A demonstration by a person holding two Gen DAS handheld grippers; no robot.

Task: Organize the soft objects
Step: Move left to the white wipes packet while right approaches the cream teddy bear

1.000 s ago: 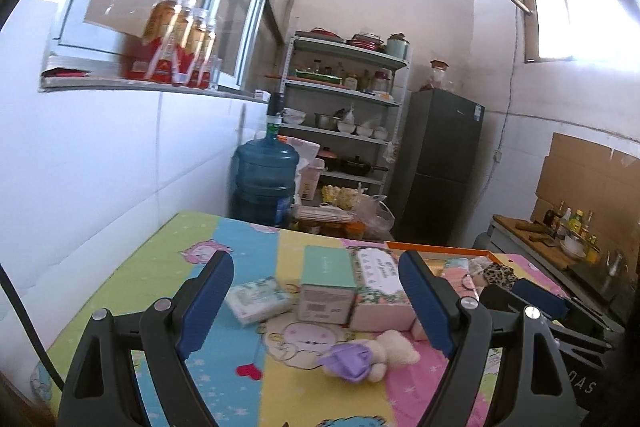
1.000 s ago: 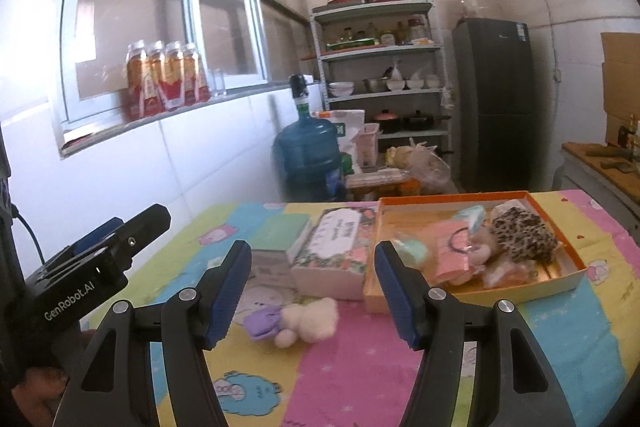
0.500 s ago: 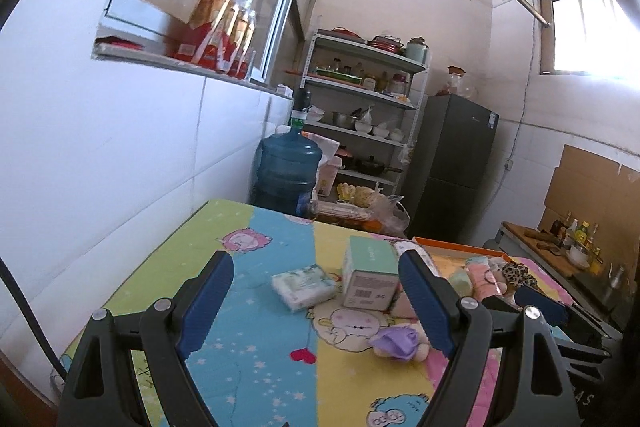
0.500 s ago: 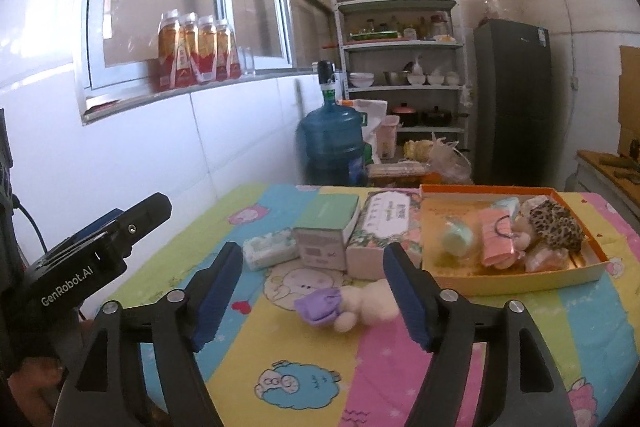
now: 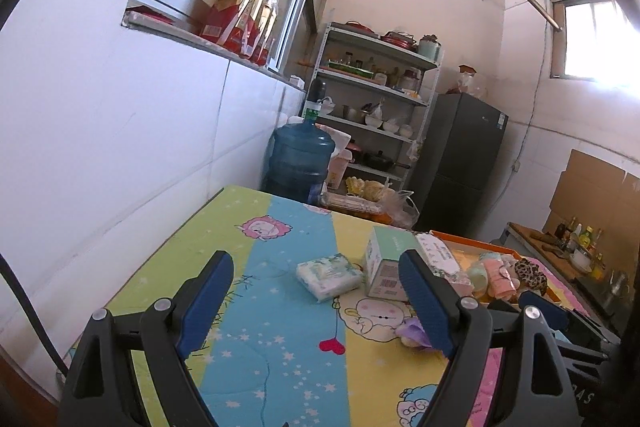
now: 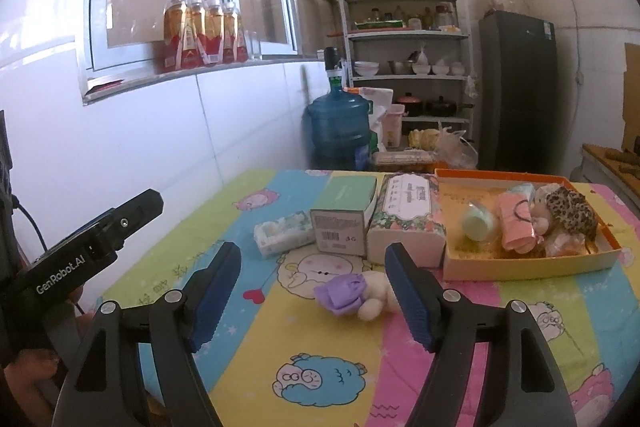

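A small white plush toy in a purple wrap (image 6: 352, 293) lies on the cartoon-print tablecloth (image 6: 320, 347). It sits just beyond the right finger of my right gripper (image 6: 311, 251), which stands open and empty. Behind the toy are a tissue pack (image 6: 284, 233), a green-topped box (image 6: 346, 219) and a floral tissue box (image 6: 406, 219). An orange tray (image 6: 528, 267) at the right holds several soft items. My left gripper (image 5: 315, 259) is open and empty, hovering short of the tissue pack (image 5: 330, 277). The plush toy (image 5: 414, 331) peeks out by its right finger.
A white tiled wall (image 5: 120, 147) runs along the table's left side, with bottles on the sill (image 6: 200, 31). A blue water jug (image 6: 340, 127), a shelf unit (image 6: 404, 39) and a dark fridge (image 6: 518, 87) stand beyond the far edge. The left gripper's body (image 6: 92, 247) shows at the left.
Both grippers have shifted left, so the boxes and tray now sit further right in each view. The right gripper's jaws have spread wider. Nothing on the table has moved.
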